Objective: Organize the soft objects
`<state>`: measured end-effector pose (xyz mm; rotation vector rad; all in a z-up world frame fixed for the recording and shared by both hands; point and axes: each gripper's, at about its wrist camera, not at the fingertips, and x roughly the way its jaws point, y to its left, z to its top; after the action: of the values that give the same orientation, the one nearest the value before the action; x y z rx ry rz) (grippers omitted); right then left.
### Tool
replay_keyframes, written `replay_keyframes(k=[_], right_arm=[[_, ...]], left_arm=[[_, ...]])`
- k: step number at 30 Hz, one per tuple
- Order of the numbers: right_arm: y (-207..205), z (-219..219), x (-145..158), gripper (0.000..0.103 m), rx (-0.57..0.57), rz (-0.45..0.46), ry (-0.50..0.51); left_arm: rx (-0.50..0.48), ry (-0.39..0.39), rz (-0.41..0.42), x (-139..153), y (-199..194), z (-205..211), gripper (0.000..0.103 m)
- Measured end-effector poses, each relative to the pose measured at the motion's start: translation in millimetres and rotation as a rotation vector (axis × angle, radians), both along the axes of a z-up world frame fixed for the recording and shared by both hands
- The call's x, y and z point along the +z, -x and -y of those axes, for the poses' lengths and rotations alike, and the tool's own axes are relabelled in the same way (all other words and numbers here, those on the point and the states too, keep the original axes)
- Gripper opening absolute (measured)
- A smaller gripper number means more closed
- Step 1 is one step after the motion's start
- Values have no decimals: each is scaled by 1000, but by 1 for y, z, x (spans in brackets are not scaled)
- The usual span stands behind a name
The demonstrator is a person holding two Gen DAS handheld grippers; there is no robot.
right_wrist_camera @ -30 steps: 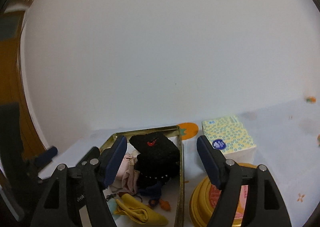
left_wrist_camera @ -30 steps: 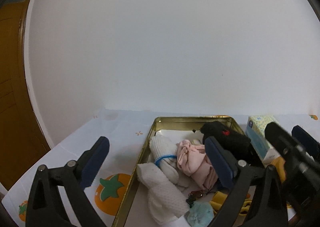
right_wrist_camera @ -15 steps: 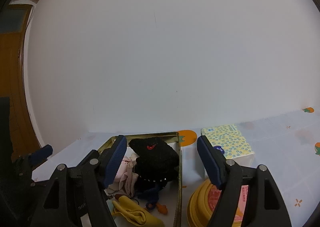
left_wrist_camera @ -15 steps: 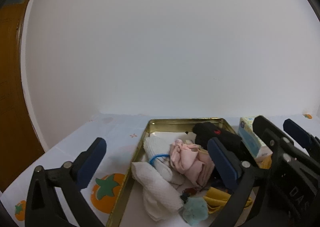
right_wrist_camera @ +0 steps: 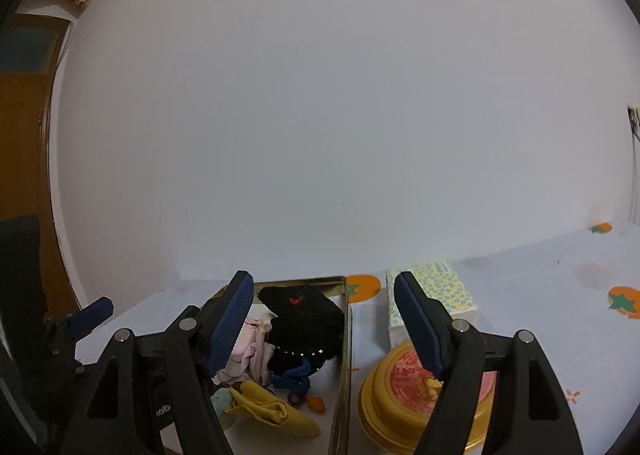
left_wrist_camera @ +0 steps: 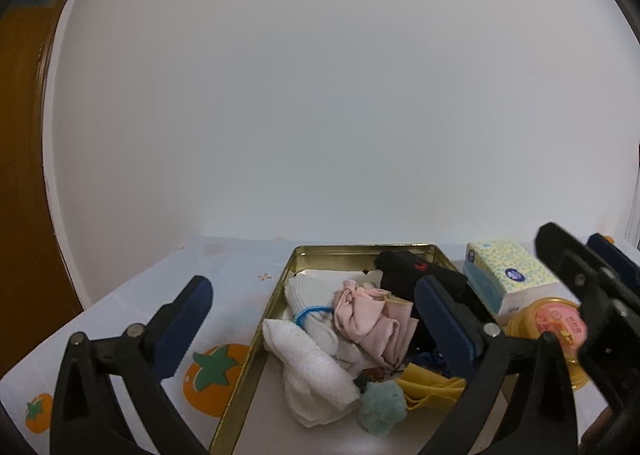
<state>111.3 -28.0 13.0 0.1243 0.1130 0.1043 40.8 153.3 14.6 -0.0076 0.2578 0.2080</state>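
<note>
A gold metal tin (left_wrist_camera: pixel 280 291) (right_wrist_camera: pixel 345 339) holds soft things: white cloths (left_wrist_camera: pixel 312 339), a pink cloth (left_wrist_camera: pixel 372 319) (right_wrist_camera: pixel 250 343), a black fuzzy item with a red heart (left_wrist_camera: pixel 416 275) (right_wrist_camera: pixel 304 315), a yellow cloth (left_wrist_camera: pixel 432 385) (right_wrist_camera: pixel 272 407) and a teal pom (left_wrist_camera: pixel 382 407). My left gripper (left_wrist_camera: pixel 312 315) is open and empty above the tin's near end. My right gripper (right_wrist_camera: pixel 324 307) is open and empty over the tin's right wall; it also shows in the left wrist view (left_wrist_camera: pixel 580 267).
A tissue pack (left_wrist_camera: pixel 504 279) (right_wrist_camera: pixel 436 291) and a yellow round lidded container (left_wrist_camera: pixel 560 323) (right_wrist_camera: pixel 400 391) stand right of the tin. The tablecloth (left_wrist_camera: pixel 224 275) has orange fruit prints. A white wall rises behind; a wooden door (left_wrist_camera: pixel 20 175) is at left.
Both grippers have pulled back and risen slightly, so the tin and objects sit a little lower and farther. Both stay open; nothing was picked up.
</note>
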Motion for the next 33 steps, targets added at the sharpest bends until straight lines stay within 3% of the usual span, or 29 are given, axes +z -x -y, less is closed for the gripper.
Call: replay_keyframes(k=[2,5,9,33], right_arm=[[10,1,1,76,-17,45,0],[25,4,3,86,-56,109,-10],[34,5,3,87,-72,151,-13],[33,6,8,88,-77,131,-7]], left_arm=[[6,12,7,0,4,-3,103],[1,24,20,1,10,-4,103],[1,9,43,2,16,-2,103],[-7,-12,56,7,20,1,103]])
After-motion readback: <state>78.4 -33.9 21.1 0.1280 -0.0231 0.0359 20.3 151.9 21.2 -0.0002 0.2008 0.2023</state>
